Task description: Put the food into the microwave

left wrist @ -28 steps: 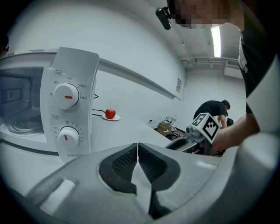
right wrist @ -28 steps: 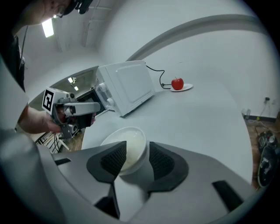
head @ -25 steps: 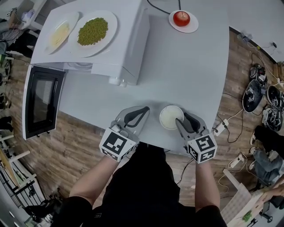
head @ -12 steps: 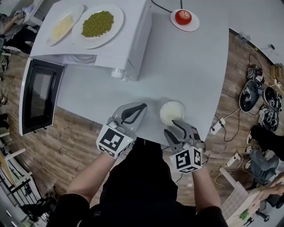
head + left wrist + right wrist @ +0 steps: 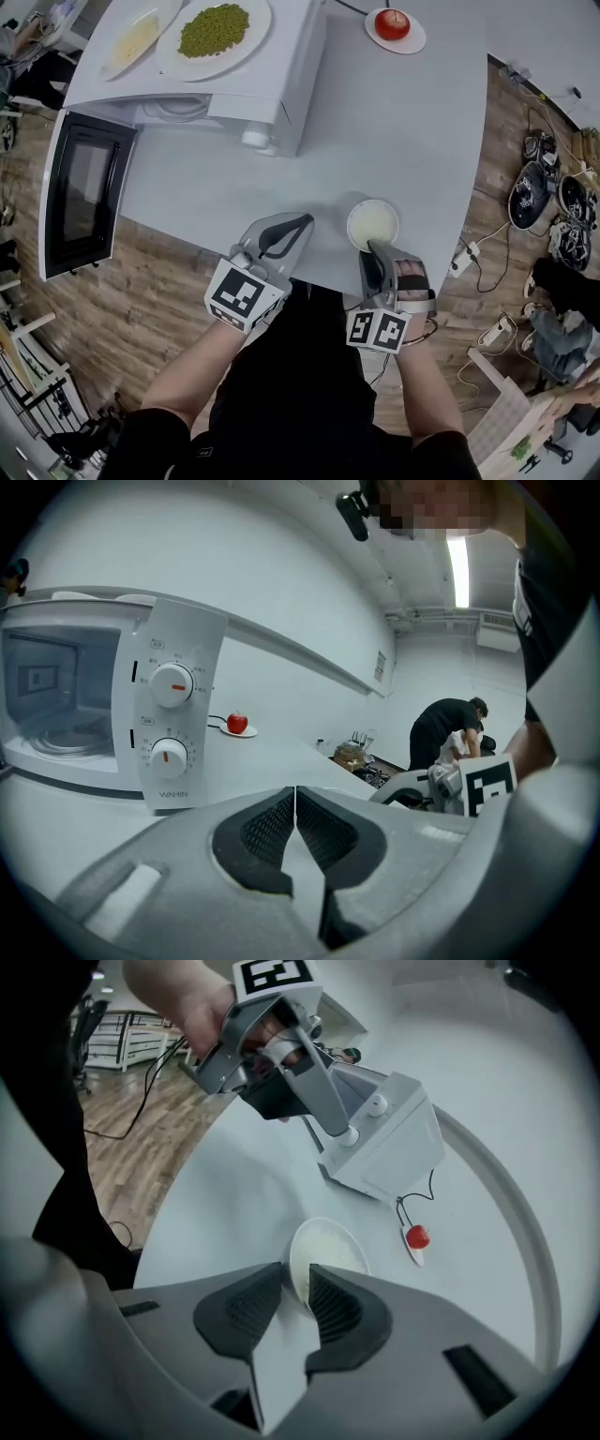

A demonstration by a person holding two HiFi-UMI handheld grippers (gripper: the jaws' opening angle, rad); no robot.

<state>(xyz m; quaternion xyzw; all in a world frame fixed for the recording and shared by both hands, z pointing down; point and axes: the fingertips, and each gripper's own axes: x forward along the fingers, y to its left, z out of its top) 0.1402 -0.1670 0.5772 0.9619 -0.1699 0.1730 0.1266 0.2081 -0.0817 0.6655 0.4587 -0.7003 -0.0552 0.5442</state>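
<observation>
two things have just changed with the right gripper [image 5: 373,251]: it has rolled up onto its side, and it has slid round from 3 o'clock of the bowl of rice [image 5: 373,221] to 6 o'clock of it. its jaws have just been closing, and now the near rim of the bowl stands between them, one pad outside the wall and one inside, pinching it. i think the grab is just made and the lift comes next. the bowl sits on the white table [image 5: 403,131], close to the near edge. the microwave [image 5: 234,89] is well apart from it, at 10 o'clock. the microwave door [image 5: 80,202] hangs wide open, so the way in looks ready. the left gripper [image 5: 302,225] has hardly moved; it is at 9 o'clock of the bowl, clenched with nothing in it. the bowl is round, white and smooth with a thin wall, so it may tip or slip when held by one edge. the rice looks soft and lumpy. the pads are black and bumpy. the microwave is a white box with two round knobs [image 5: 172,684]. on its flat top lie a plate of green peas [image 5: 214,28] and a plate of pale food [image 5: 139,36]. a shiny red apple [image 5: 392,22] sits at 12 o'clock.
</observation>
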